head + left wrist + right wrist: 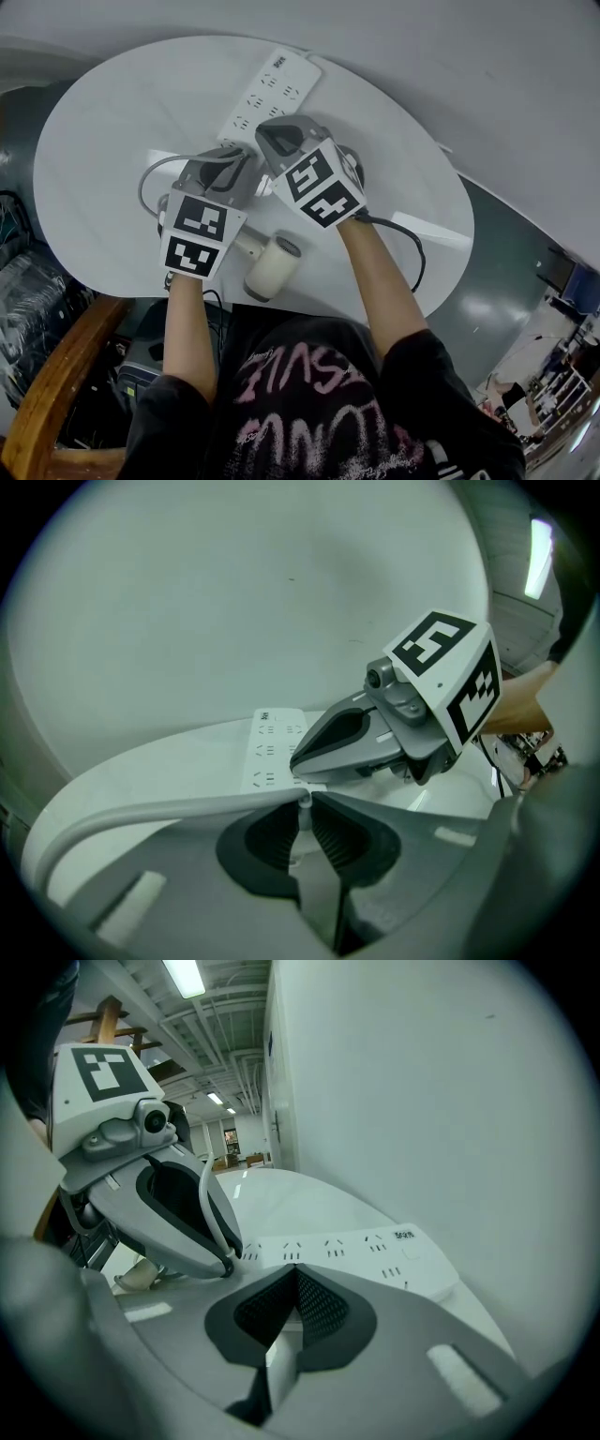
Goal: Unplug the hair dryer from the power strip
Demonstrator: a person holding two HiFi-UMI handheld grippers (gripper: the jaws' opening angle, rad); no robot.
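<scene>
1. White oval desk (103, 122) against a pale wall, and both grippers are crowded at the near end of the power strip (272, 89), which runs away ahead of them.
2. Left gripper (305, 803): jaws pinched tight on the grey cord (141, 810), right at the tips. The cord sweeps off to that gripper's left.
3. Right gripper (295, 1274) sits just beside it, tips nearly touching. Its jaws are drawn together with nothing I can name between them, nose down at the strip's near edge, likely steadying it.
4. Hair dryer (272, 267) lies on the desk behind both grippers, close to the person.
5. Progress check: the hold on the cord is made, so the reach is done. The sockets visible beyond the tips are all empty, but the one under the jaws is hidden, so whether the plug is seated or free is unclear.
6. Left to do, by my read: pull the plug straight off the strip while the right gripper holds it down.
</scene>
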